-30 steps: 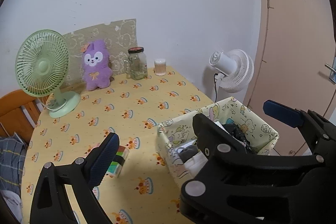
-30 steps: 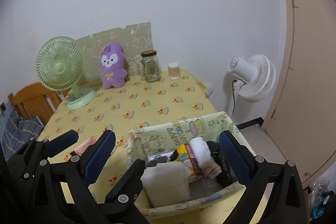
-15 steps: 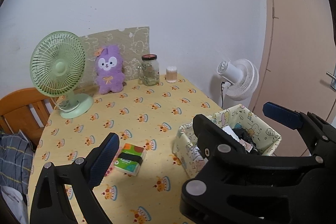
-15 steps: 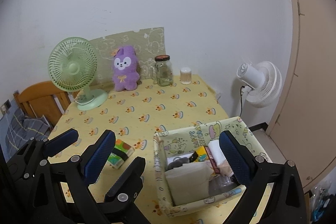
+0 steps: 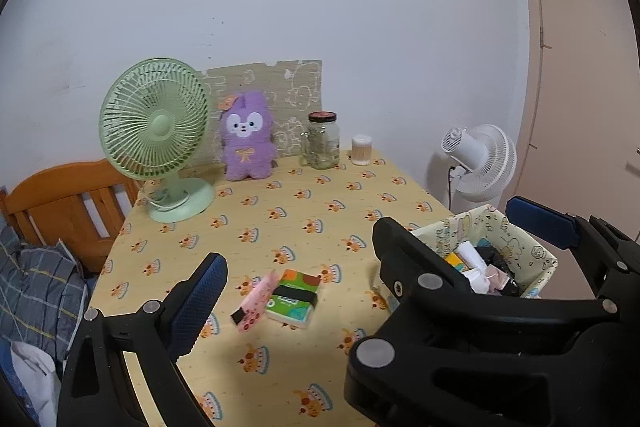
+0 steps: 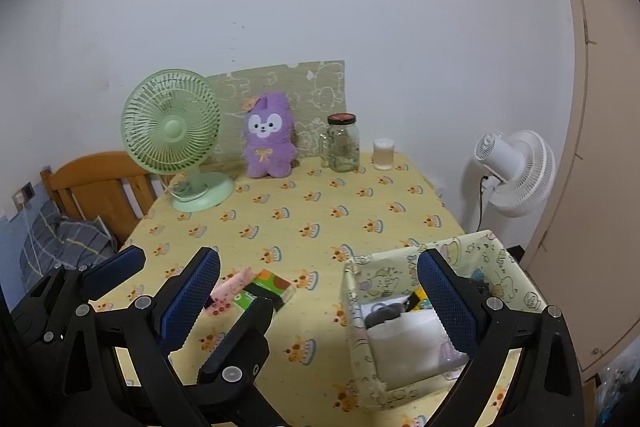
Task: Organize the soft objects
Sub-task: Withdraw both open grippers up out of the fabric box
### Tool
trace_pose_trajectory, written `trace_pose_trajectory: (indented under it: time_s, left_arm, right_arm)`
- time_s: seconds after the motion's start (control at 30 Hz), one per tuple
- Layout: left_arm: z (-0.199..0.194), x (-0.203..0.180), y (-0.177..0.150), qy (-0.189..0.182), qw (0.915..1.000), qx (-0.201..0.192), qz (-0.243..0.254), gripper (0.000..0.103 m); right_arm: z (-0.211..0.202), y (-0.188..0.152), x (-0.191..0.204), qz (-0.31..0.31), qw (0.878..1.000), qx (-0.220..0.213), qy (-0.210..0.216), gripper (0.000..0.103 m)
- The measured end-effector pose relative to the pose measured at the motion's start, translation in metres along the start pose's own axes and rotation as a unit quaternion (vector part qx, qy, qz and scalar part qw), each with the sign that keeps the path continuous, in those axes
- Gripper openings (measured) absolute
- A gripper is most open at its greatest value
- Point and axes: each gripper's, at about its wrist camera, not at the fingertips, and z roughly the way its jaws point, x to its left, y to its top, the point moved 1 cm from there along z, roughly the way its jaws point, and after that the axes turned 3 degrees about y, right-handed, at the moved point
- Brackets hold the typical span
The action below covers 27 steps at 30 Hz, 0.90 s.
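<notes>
On the table (image 6: 360,203), a plush toy (image 6: 269,141) stands at the back between a desk fan (image 6: 176,135) and jar (image 6: 342,143); tissue packs (image 6: 264,287) lie left of the fabric basket (image 6: 356,291) in front

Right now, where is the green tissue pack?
The green tissue pack lies flat on the table's near part, touching a pink packet, left of the fabric basket.
</notes>
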Motion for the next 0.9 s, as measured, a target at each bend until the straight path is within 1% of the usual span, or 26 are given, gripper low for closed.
trace_pose_trajectory:
  time_s: [0.27,0.4,0.9]
  left_arm:
    - [-0.001,0.013,-0.008,0.020,0.9998,-0.005,-0.002,0.099]
    - [0.000,0.021,-0.013,0.022,0.9997,-0.005,-0.003,0.099]
    - [0.026,0.042,-0.034,0.028,0.9994,0.019,-0.009,0.099]
  right_arm:
    - [0.005,-0.006,0.015,-0.004,1.000,-0.006,0.012,0.100]
    - [0.009,-0.011,0.022,-0.006,1.000,-0.006,0.019,0.100]
    - [0.041,-0.029,0.039,-0.011,0.999,0.011,0.038,0.100]
